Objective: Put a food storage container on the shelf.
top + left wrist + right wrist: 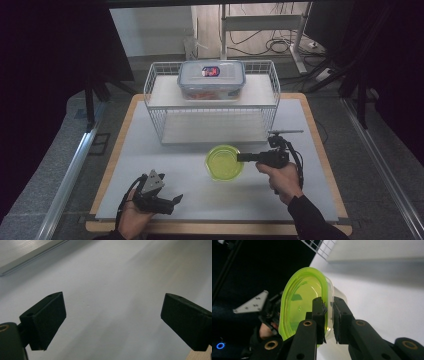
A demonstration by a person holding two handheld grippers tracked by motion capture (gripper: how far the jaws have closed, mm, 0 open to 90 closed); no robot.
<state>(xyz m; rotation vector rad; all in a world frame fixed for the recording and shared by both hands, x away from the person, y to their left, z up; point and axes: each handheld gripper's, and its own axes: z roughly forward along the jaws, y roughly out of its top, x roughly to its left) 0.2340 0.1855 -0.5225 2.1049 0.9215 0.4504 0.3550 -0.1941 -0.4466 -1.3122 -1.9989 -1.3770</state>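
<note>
A round tub with a bright green lid (pixel 224 162) hangs a little above the white tabletop (pixel 190 175), in front of the wire rack. My right gripper (pixel 242 157) is shut on its right rim. In the right gripper view the jaws pinch the edge of the green-lidded tub (pixel 299 302), one pad on the lid side and one on the clear wall, at my right gripper (pixel 329 315). My left gripper (pixel 176 199) rests near the table's front left, held by a hand, and stands open. Its jaws stand wide apart over bare table at my left gripper (pixel 112 317).
A white wire rack (pixel 212 102) with two shelves stands at the back middle of the table. On its top shelf sits a clear box with a blue clip lid (pixel 212 79). Dark curtains close both sides. The table's wooden edge (pixel 220 228) runs along the front.
</note>
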